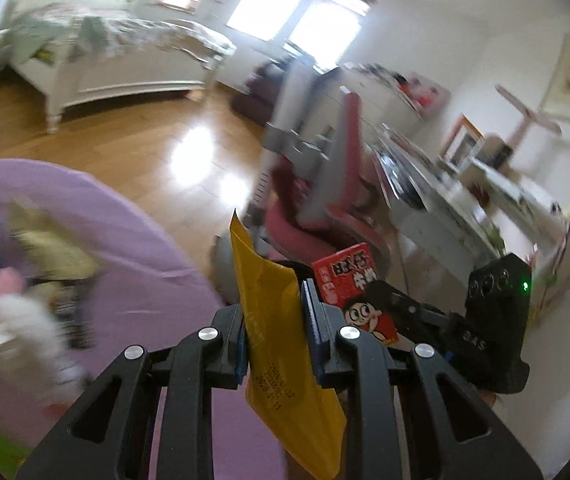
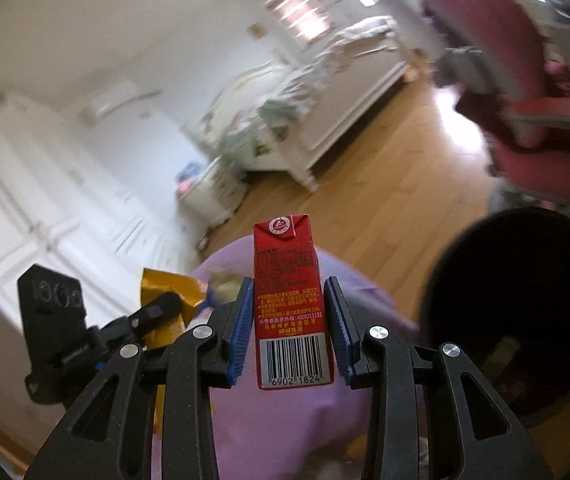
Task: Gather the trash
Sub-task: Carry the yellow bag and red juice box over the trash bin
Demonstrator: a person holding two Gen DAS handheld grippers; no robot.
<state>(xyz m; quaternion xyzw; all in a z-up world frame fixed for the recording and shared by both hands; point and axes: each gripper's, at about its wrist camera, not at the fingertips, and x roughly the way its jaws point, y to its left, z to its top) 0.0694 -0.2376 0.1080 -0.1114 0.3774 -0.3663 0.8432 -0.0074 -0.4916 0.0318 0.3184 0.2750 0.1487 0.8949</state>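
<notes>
My left gripper [image 1: 273, 312] is shut on a flat yellow packet [image 1: 265, 280] that stands up between its blue pads and hangs below them. My right gripper [image 2: 289, 312] is shut on an upright red drink carton [image 2: 287, 280], barcode towards the camera. In the left wrist view the carton [image 1: 345, 276] shows just right of the packet, beside a finger [image 1: 395, 306] of the right gripper. In the right wrist view the yellow packet [image 2: 165, 288] shows at the left. Both grippers hover over a round purple surface [image 2: 285, 420]. A black bin [image 2: 513, 320] opens at the right.
Blurred clutter [image 1: 45, 264] lies on the purple surface [image 1: 145, 280] at the left. A pink desk chair [image 1: 317, 200] and a crowded desk [image 1: 445, 208] stand to the right. A white bed [image 1: 125, 64] stands across the wooden floor [image 1: 145, 140]. White wardrobes [image 2: 45, 200] line one wall.
</notes>
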